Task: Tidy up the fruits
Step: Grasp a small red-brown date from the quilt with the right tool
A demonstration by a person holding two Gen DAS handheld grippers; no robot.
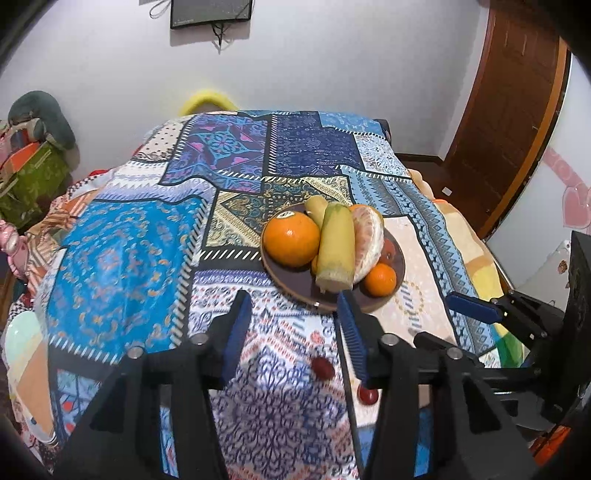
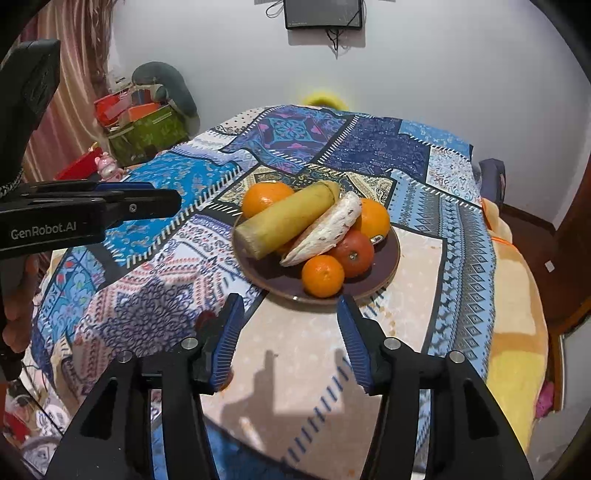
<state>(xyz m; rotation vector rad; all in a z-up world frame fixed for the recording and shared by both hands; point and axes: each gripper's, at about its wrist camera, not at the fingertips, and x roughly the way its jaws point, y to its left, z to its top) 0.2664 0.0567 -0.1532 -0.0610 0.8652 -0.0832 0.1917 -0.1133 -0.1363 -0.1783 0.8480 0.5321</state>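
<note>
A dark brown plate [image 1: 295, 284] [image 2: 388, 266] on the patterned tablecloth holds a big orange [image 1: 291, 238] [image 2: 266, 197], a yellow-green corn cob [image 1: 336, 247] [image 2: 288, 218], a peeled pomelo segment [image 1: 369, 240] [image 2: 325, 230], a small mandarin [image 1: 378, 280] [image 2: 322, 276], a red tomato [image 2: 352, 253] and another orange [image 2: 373, 219]. Two small red fruits [image 1: 323, 367] [image 1: 367, 395] lie on the cloth between and under my left gripper's fingers. My left gripper [image 1: 291, 306] is open and empty just short of the plate. My right gripper [image 2: 291, 306] is open and empty, just in front of the plate.
The table is covered by a blue patchwork cloth [image 1: 129, 251] [image 2: 461, 229] that drops off at the edges. Boxes and a green bag [image 2: 147, 129] are stacked at the far left. A wooden door [image 1: 509, 110] stands at the right. A wall screen [image 2: 323, 14] hangs behind.
</note>
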